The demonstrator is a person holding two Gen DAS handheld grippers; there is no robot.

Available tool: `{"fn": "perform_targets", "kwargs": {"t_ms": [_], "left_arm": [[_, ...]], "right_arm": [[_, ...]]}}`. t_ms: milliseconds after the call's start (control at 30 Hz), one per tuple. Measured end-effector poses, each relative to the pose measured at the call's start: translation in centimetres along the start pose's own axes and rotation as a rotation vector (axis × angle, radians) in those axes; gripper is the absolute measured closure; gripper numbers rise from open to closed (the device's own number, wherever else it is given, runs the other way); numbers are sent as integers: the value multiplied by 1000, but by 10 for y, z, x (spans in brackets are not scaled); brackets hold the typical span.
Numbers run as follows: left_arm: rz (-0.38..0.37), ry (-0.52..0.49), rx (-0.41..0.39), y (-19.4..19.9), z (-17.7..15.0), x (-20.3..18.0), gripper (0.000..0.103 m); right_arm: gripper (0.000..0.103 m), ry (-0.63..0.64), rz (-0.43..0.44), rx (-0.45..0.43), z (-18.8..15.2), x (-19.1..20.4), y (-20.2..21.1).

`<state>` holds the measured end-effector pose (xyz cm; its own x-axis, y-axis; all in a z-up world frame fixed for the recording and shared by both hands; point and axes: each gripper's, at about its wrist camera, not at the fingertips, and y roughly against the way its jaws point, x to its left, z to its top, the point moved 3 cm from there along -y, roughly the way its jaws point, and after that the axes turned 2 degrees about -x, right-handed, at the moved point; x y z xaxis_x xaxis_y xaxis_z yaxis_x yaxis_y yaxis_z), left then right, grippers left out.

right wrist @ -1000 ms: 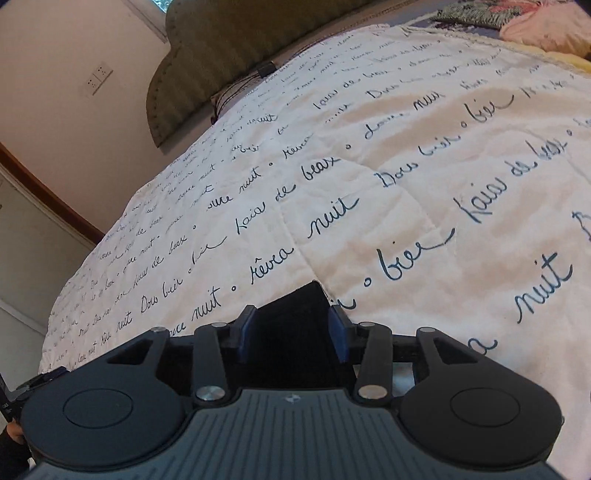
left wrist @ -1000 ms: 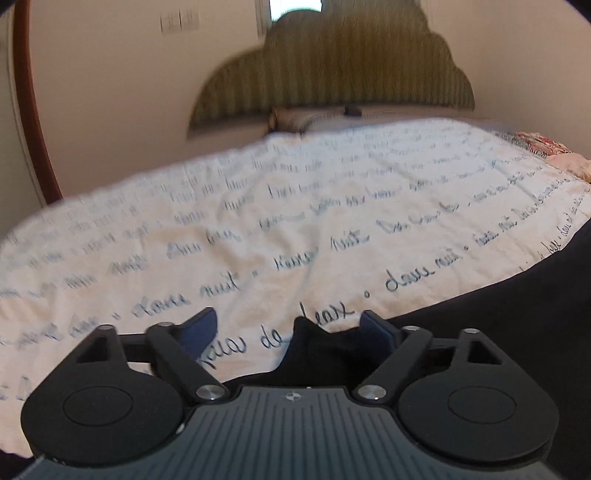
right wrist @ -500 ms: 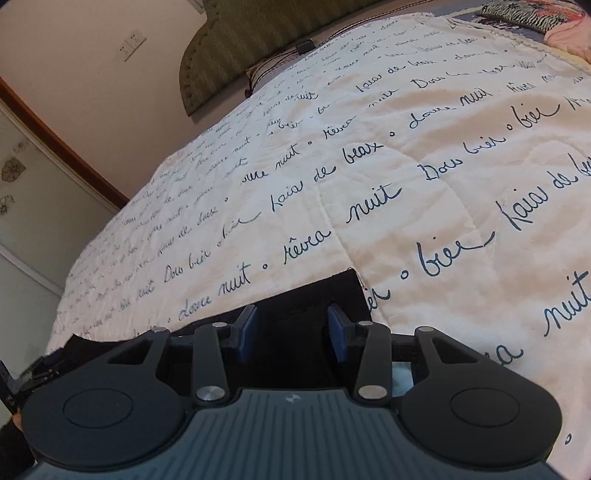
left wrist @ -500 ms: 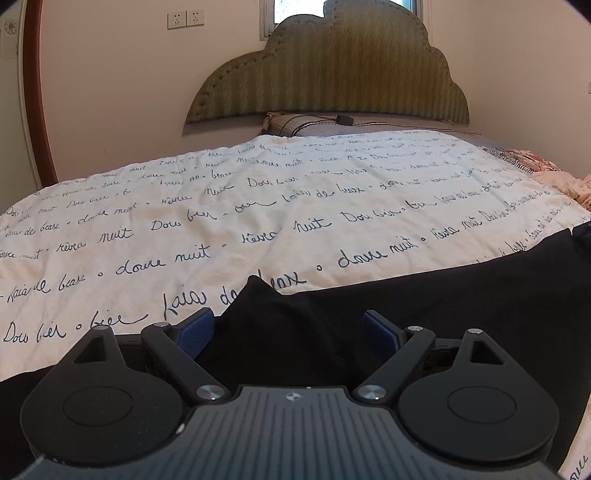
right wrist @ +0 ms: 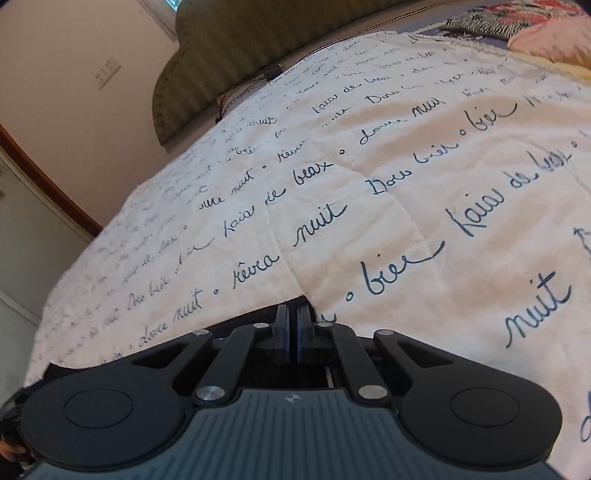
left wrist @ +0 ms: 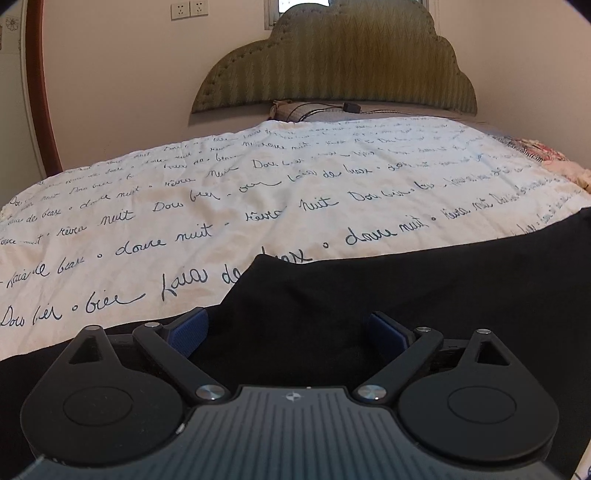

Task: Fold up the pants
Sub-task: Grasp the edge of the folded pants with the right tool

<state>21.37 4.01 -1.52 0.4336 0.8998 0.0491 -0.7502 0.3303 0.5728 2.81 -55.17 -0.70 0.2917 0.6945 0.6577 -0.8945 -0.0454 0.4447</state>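
The left gripper [left wrist: 288, 332] stands with its jaws wide and opening; its blue pads [left wrist: 190, 328] sit on either side of a raised fold of the black pants [left wrist: 388, 295] without pressing on it. The cloth runs between the fingers, peaks in a corner just ahead of them, and stretches off to the right as a dark band across the bed.

The right gripper [right wrist: 291, 332] has its jaws drawn together, the two blue pads almost meeting. A thin sliver of the black pants [right wrist: 258, 315] shows at the fingertips and to their left, so the pads look pinched on the cloth's edge, though the gripper body hides most of the contact. Below and to the left of the fingers the fabric is cut off by the frame and the housing.

Ahead of both pairs of fingers spreads the white quilt [left wrist: 258, 192], printed with blue handwriting. Farther ahead is the scalloped olive headboard [left wrist: 351, 62], with a pillow [left wrist: 295, 110] and a small dark object at its foot, too small to make out. Far to the right of the fingers lies a heap of patterned pink fabric [right wrist: 546, 33], partly cut off. There are no containers in view.
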Motion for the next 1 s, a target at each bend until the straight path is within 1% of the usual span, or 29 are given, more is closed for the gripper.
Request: {"fn": "perform_targets", "kwargs": {"t_ms": [33,100,133,167,200,300,367,433,533,600,667,700,733,800,833,900,933,1000], "left_arm": [[0,-3,-1,0,0,-1,7],[0,2,-4,1,0,1,7],[3,7,-9,3,0,2,7],[7,11,-21,6,1,2,7],[8,17,-37,11,1,3,7],[18,43,-97,26,3,6,7],[16,63,-121,36,5,6,7],[-1,73,-152,46,8,2,7],[-29,64,-179,58,13,-8,7],[-47,56,-199,68,17,-15,7],[-80,49,-216,75,20,-22,7],[-91,43,-219,77,21,-26,7],[-95,37,-220,78,22,-29,7],[-97,31,-212,78,22,-35,7],[-100,31,-205,77,21,-37,7],[-106,37,-189,76,19,-40,7],[-112,38,-182,75,19,-42,7],[-129,34,-166,72,20,-47,7]], "right_arm": [[100,-20,-2,-10,0,-2,-1],[100,-49,-20,23,-1,-7,-7],[99,-70,-12,15,-1,-9,-4],[94,-100,-3,-11,0,-10,5],[92,-136,-6,-43,2,-14,16],[73,-206,21,-117,-8,-21,57],[50,-259,49,-115,-28,-25,80],[48,-319,77,-86,-52,-30,92],[48,-385,25,-53,-77,-36,97],[49,-428,32,-69,-86,-37,98],[49,-490,81,-56,-89,-38,88],[49,-502,87,-54,-90,-37,82],[49,-512,86,-54,-88,-36,75],[48,-536,119,-51,-84,-31,62],[45,-536,140,-43,-82,-27,56],[45,-487,166,7,-81,-13,45],[45,-469,157,-5,-78,-10,47],[45,-503,155,-103,-73,-20,56]]}}
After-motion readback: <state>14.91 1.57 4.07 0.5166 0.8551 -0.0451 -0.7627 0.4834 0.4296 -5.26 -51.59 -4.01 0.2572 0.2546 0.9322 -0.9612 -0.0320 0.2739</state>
